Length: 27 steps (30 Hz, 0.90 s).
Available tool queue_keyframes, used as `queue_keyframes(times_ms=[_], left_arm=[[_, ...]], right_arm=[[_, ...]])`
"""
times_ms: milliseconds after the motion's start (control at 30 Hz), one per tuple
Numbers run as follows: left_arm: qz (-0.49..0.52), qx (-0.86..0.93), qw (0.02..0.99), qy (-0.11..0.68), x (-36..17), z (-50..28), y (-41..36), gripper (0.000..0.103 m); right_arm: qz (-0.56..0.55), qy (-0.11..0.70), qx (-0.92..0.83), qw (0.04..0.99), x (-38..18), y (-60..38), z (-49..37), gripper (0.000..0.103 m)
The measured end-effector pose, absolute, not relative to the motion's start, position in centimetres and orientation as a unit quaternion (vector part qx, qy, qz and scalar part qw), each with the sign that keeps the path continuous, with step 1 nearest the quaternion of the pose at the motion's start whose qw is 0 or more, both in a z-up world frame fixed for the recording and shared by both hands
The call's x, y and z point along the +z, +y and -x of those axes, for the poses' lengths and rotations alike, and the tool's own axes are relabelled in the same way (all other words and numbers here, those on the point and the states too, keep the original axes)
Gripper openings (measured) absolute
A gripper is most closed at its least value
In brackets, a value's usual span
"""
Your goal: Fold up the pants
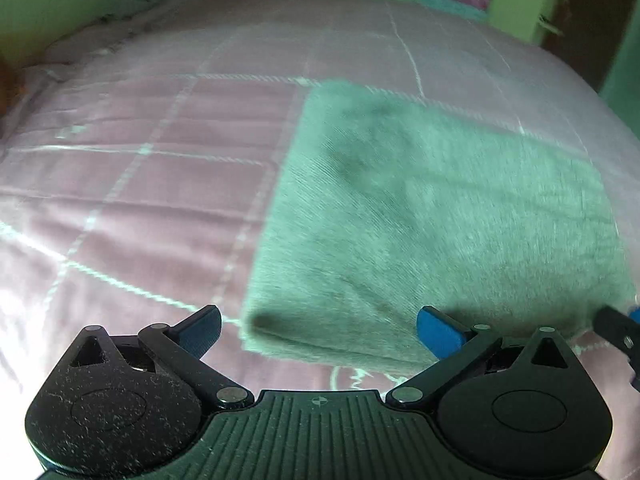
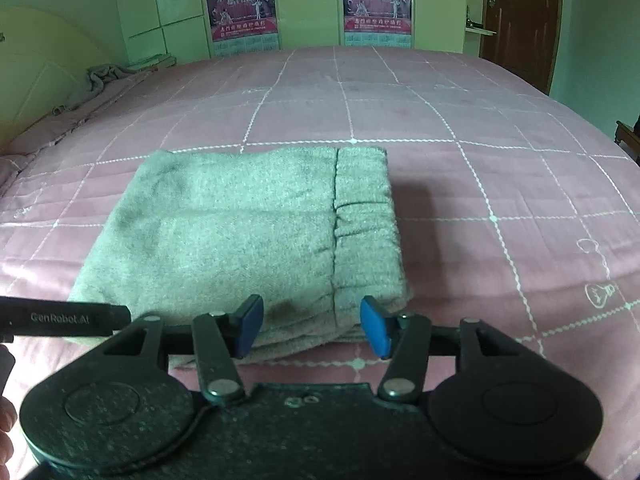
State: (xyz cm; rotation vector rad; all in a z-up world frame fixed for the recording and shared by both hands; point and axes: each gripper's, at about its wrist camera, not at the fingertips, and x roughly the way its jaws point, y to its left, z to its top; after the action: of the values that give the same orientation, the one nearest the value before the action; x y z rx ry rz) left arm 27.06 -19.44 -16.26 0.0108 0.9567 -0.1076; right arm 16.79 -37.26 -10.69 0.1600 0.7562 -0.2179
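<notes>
The grey-green fleece pants (image 2: 240, 240) lie folded into a thick rectangle on the pink quilted bed (image 2: 480, 160), with the gathered waistband on the right side. They also show, blurred, in the left wrist view (image 1: 432, 216). My right gripper (image 2: 312, 328) is open and empty, just in front of the near edge of the pants. My left gripper (image 1: 320, 332) is open and empty at the near left corner of the pants. The left gripper's body (image 2: 60, 318) shows at the left in the right wrist view.
The bed cover has a white stitched grid. A crumpled grey cloth (image 2: 108, 76) lies at the far left edge of the bed. Green cabinets with posters (image 2: 240, 4) stand behind the bed, and a brown door (image 2: 520, 20) is at the far right.
</notes>
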Motion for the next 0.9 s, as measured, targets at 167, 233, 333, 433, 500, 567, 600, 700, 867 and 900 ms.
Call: queue_keyframes(times_ms=[167,233,333,433,500,567,600,700,867,900], left_arm=[[-0.030,-0.053,0.894,0.443,-14.4,-24.8,-18.9,0.103],[-0.044,-0.059,0.897,0.437,-13.4,-23.9,-18.9,0.103],[-0.045,-0.072,0.900,0.427,-11.6,-21.9,-18.4,0.103],[-0.049,-0.081,0.908,0.408,-9.6,-19.6,-17.9,0.103],[-0.052,-0.088,0.913,0.394,-8.2,-17.7,-17.4,0.103],[-0.061,-0.099,0.920,0.375,-6.9,-15.3,-16.9,0.103],[-0.065,-0.104,0.922,0.367,-6.3,-14.1,-16.6,0.103],[-0.079,-0.100,0.931,0.342,-4.9,-10.4,-15.7,0.103],[-0.110,-0.103,0.931,0.333,-3.0,-5.8,-15.4,0.103],[-0.113,-0.103,0.931,0.332,-2.8,-5.1,-15.3,0.103]], right_arm=[[-0.083,0.368,-0.096,0.921,-9.4,-36.6,-14.5,0.062],[-0.083,0.374,-0.090,0.920,-9.2,-36.2,-13.6,0.062],[-0.092,0.375,-0.088,0.918,-8.7,-35.7,-12.1,0.062],[-0.099,0.367,-0.081,0.921,-7.4,-35.0,-10.0,0.062],[-0.098,0.357,-0.079,0.926,-6.5,-34.5,-8.5,0.063],[-0.097,0.347,-0.073,0.930,-5.4,-33.9,-6.8,0.064],[-0.096,0.341,-0.069,0.933,-4.9,-33.5,-5.8,0.064],[-0.092,0.320,-0.061,0.941,-3.5,-32.5,-2.8,0.071],[-0.096,0.291,-0.046,0.951,-1.9,-30.9,1.6,0.072],[-0.098,0.287,-0.045,0.952,-1.7,-30.6,2.2,0.072]])
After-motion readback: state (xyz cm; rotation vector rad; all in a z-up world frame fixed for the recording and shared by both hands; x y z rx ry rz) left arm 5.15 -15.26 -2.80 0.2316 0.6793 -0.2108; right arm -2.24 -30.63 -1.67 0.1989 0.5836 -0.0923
